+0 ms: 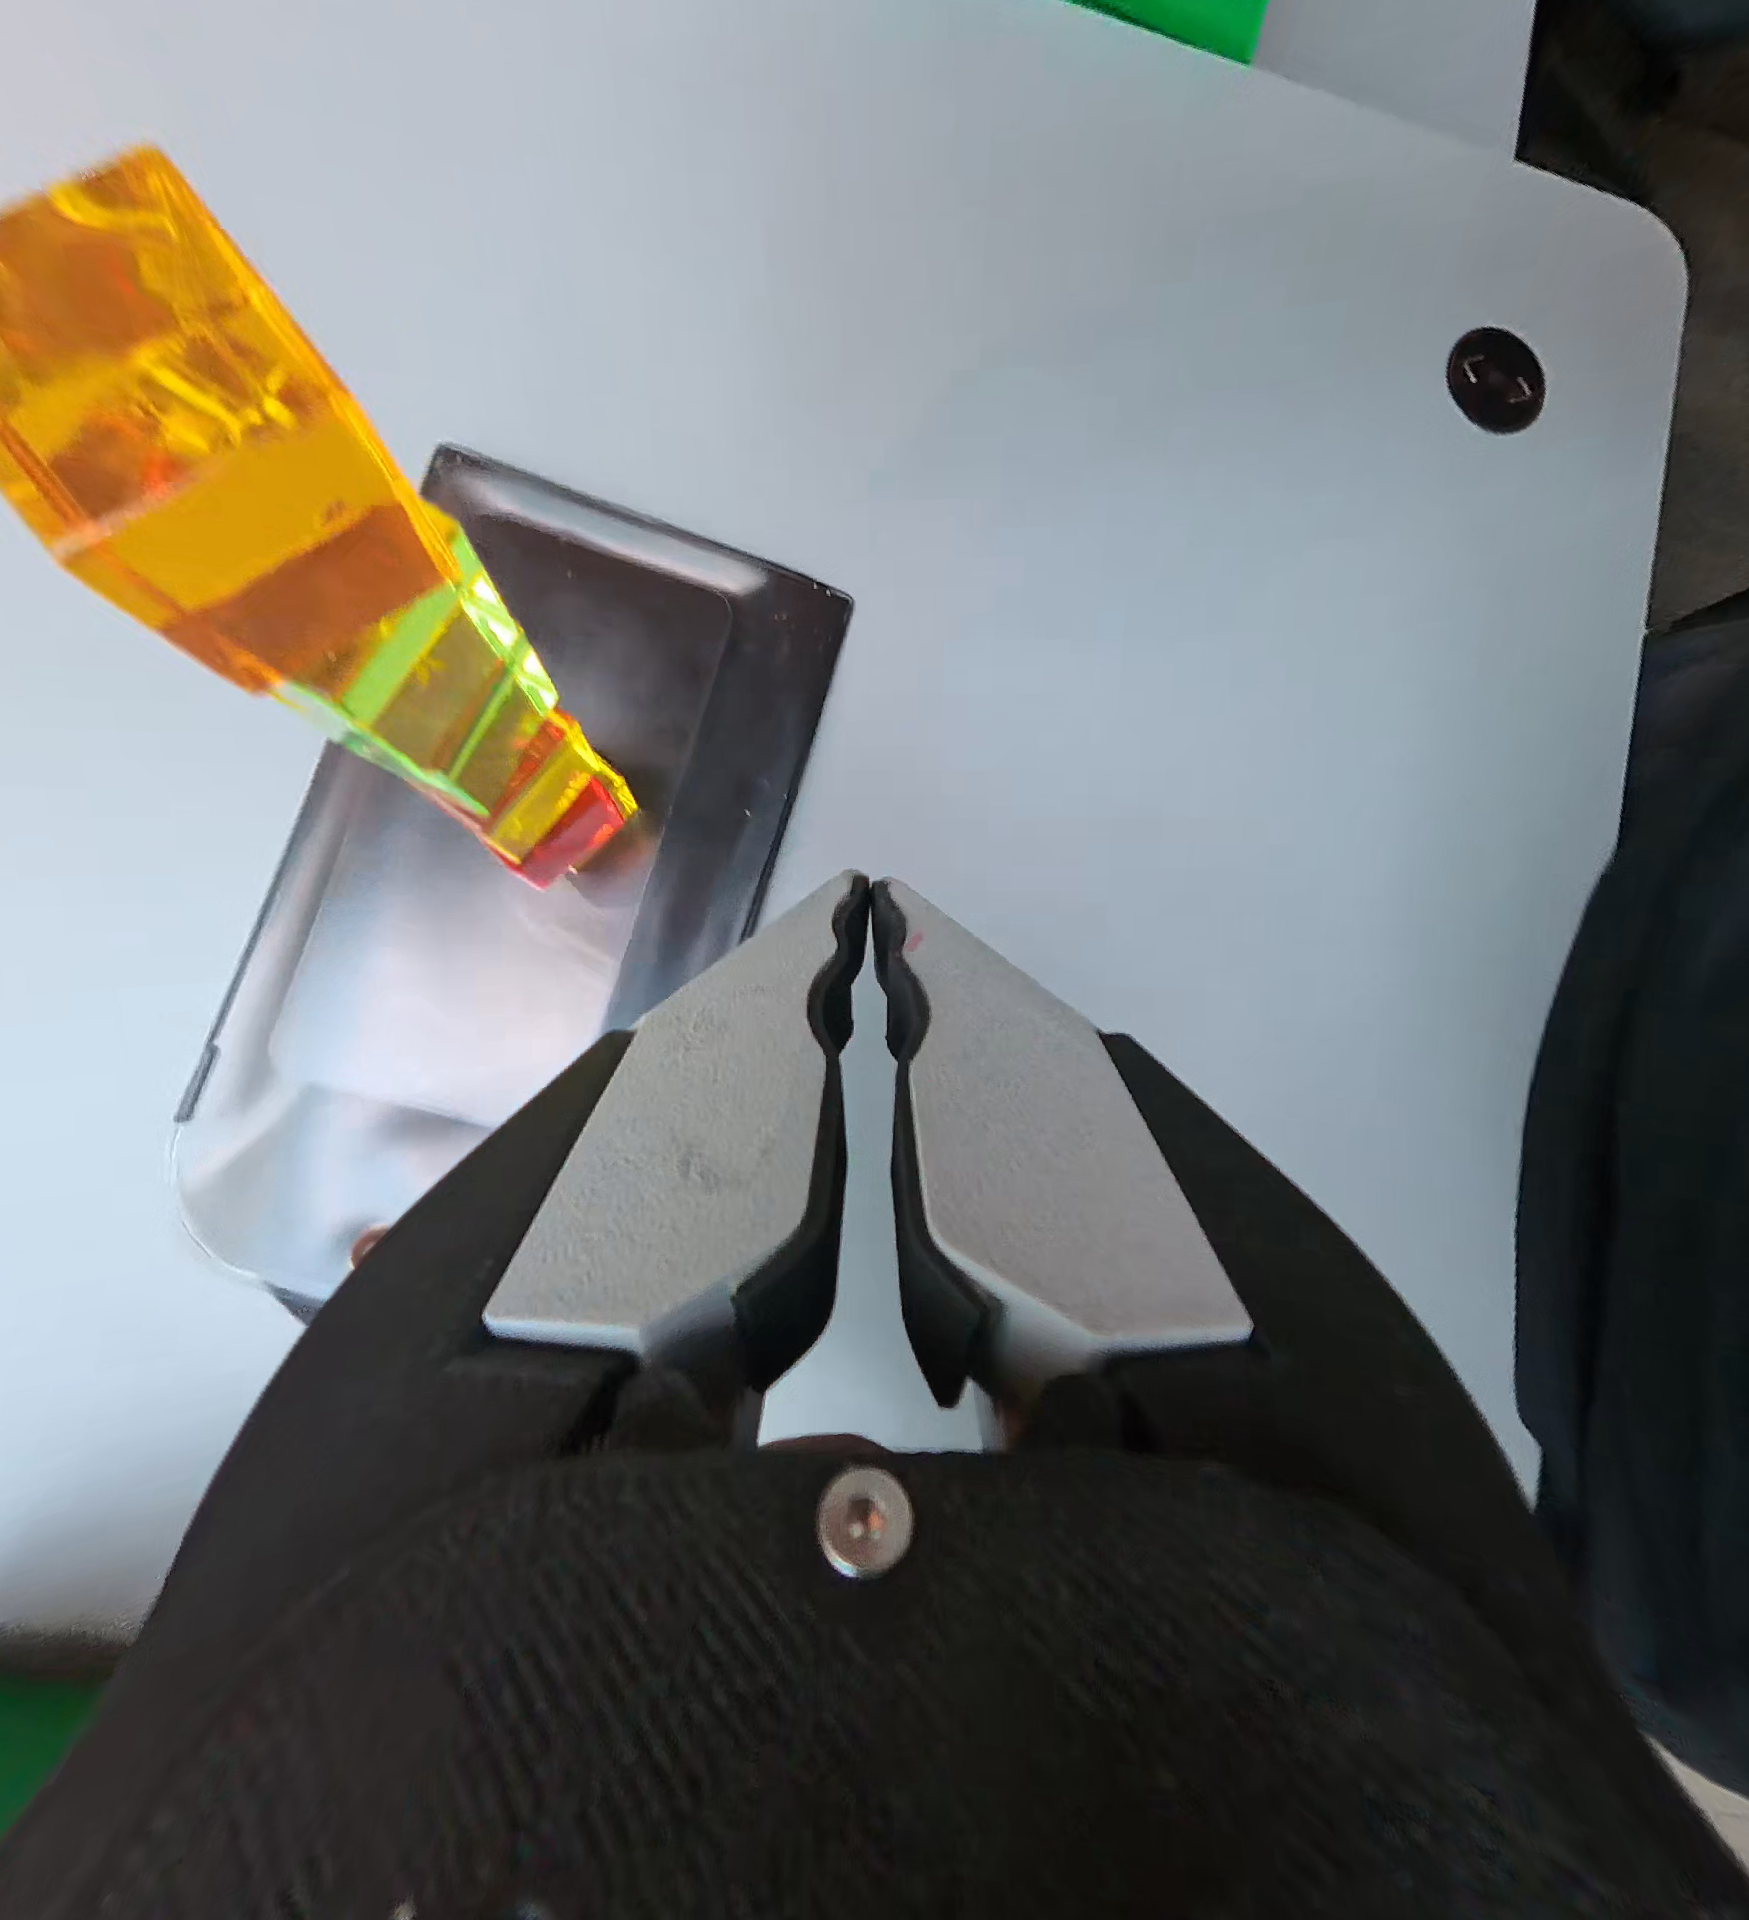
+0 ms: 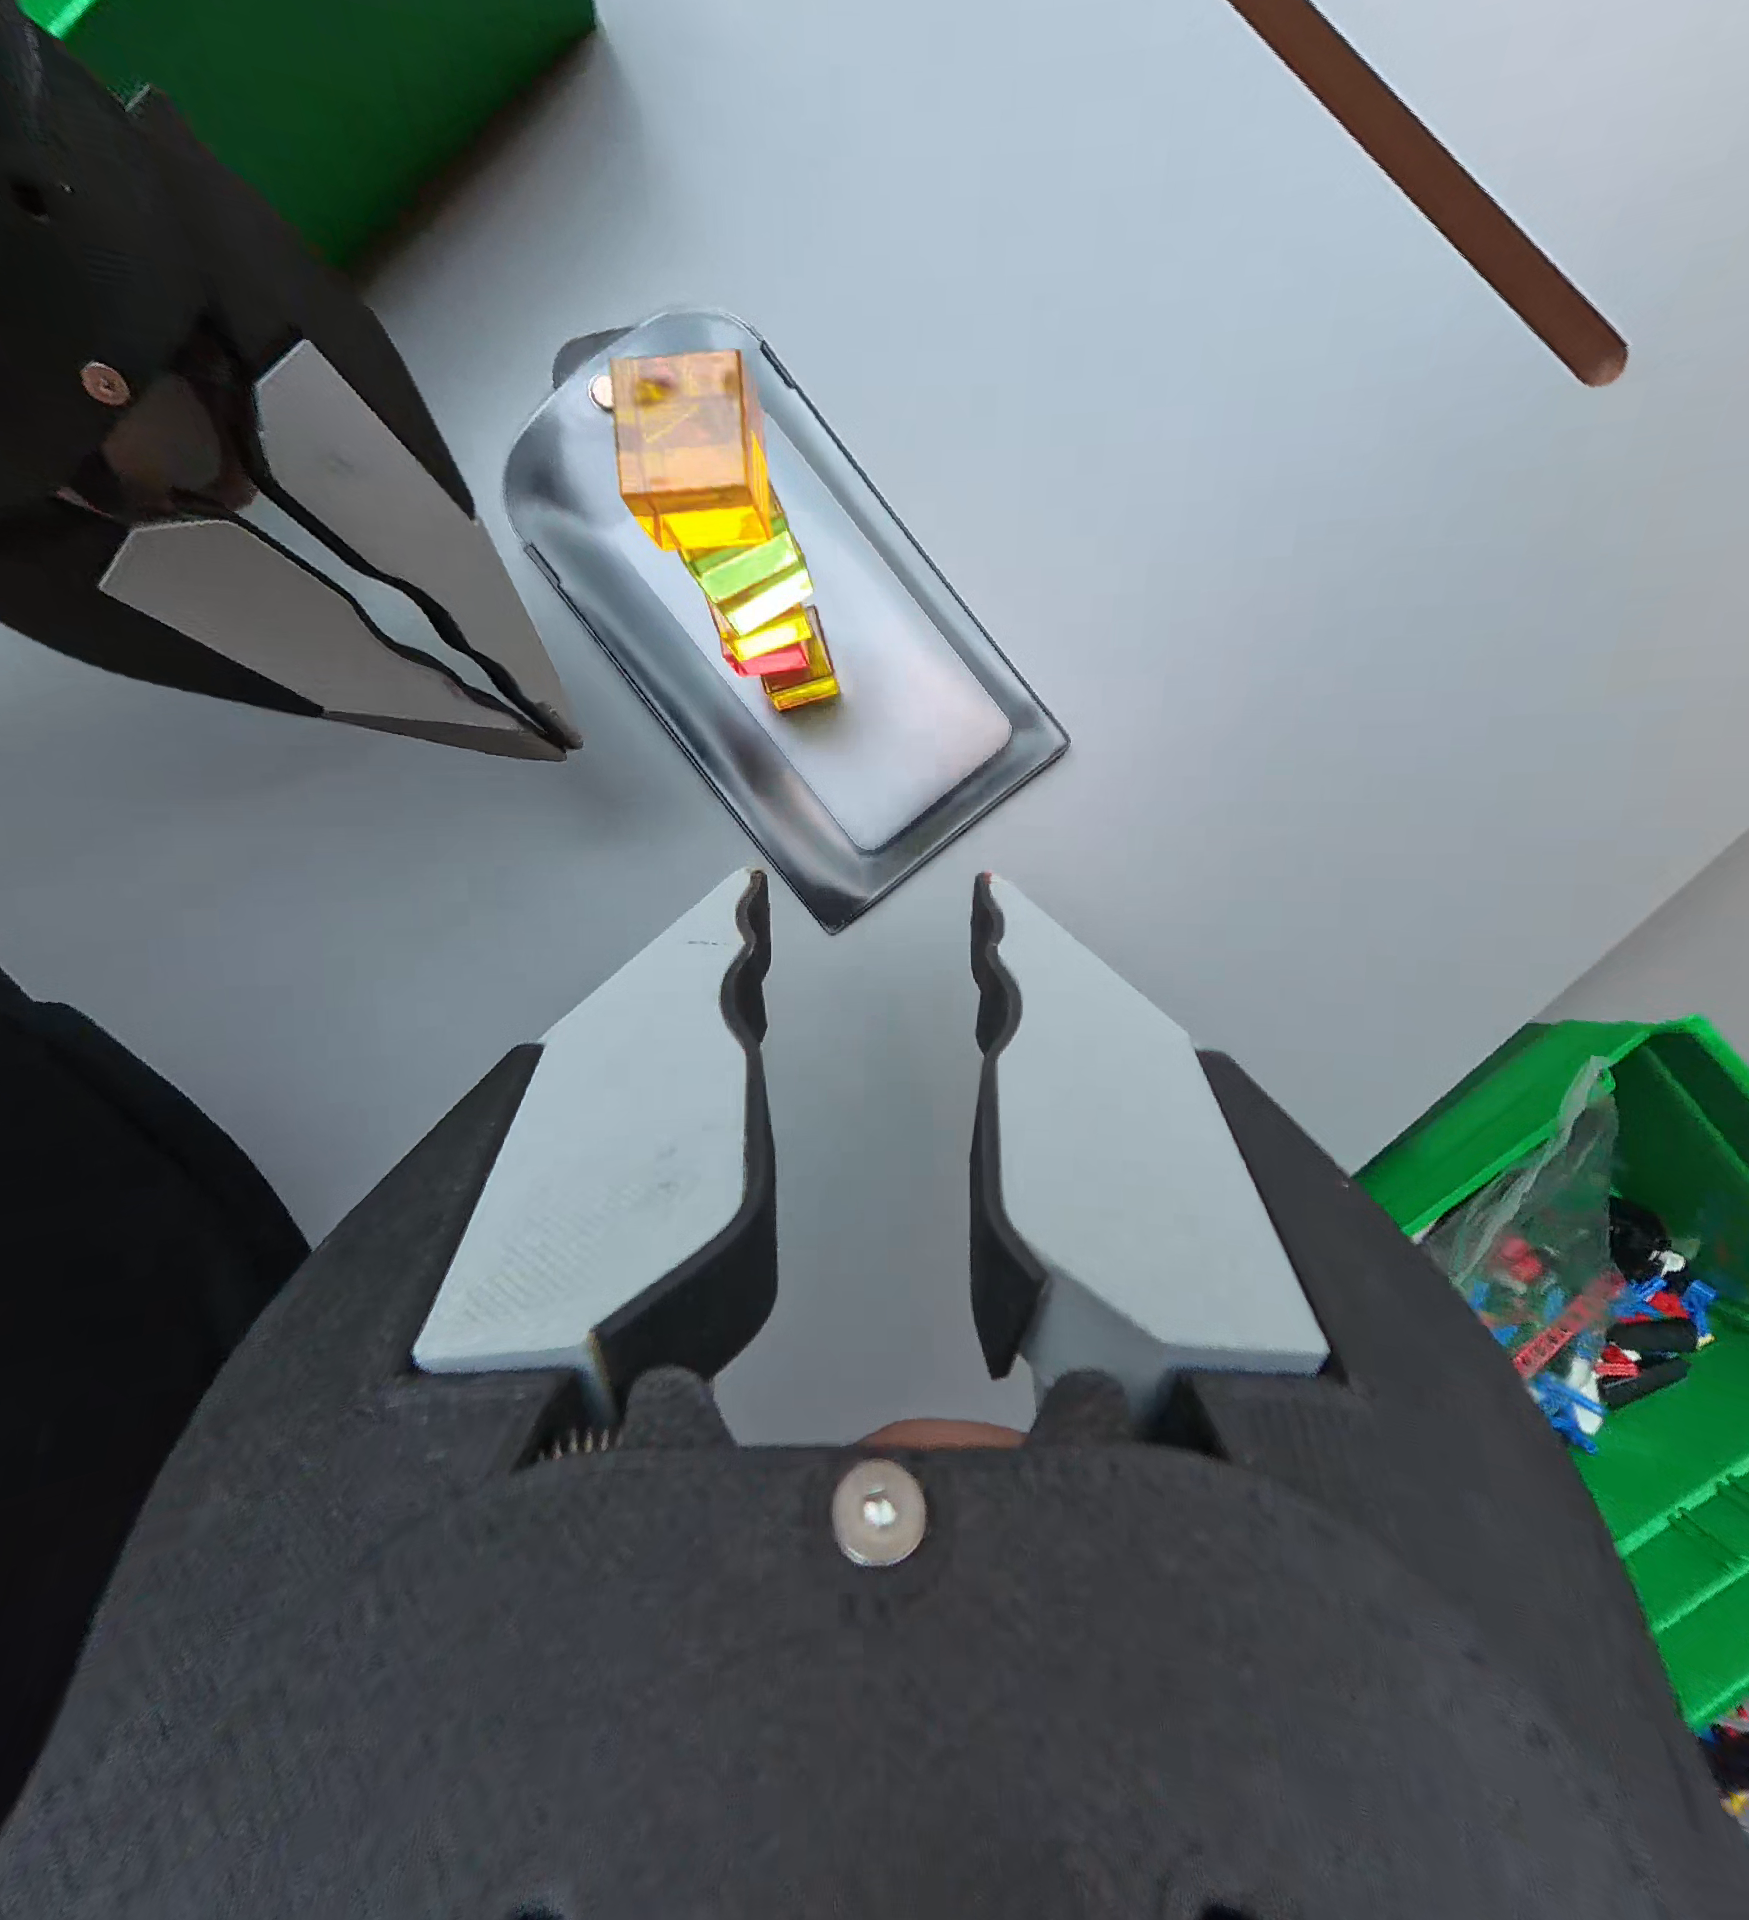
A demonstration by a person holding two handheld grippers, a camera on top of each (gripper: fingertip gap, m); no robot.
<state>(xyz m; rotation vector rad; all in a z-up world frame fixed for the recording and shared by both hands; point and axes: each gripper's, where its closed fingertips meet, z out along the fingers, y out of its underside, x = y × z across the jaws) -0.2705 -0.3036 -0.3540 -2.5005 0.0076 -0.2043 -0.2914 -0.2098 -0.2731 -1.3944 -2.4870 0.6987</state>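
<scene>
A tower of several clear acrylic cubes, orange at the top, green in the middle, red and yellow at the base [image 2: 719,509], stands on a shiny dark tray [image 2: 943,727] on the white table. In the left wrist view the tower [image 1: 215,488] leans up toward the camera from the tray [image 1: 382,966]. My left gripper [image 1: 870,888] is shut and empty, hovering beside the tray's right edge; it also shows in the right wrist view [image 2: 563,740]. My right gripper [image 2: 870,894] is open and empty, above the tray's near corner.
A green bin [image 2: 1680,1351] holding a plastic bag and small coloured parts sits at the right. Another green box [image 2: 350,114] stands at the far left. A brown rod [image 2: 1431,187] crosses the top right. A black round disc [image 1: 1495,380] lies near the table's corner. Left tips to right tips: about 12 centimetres.
</scene>
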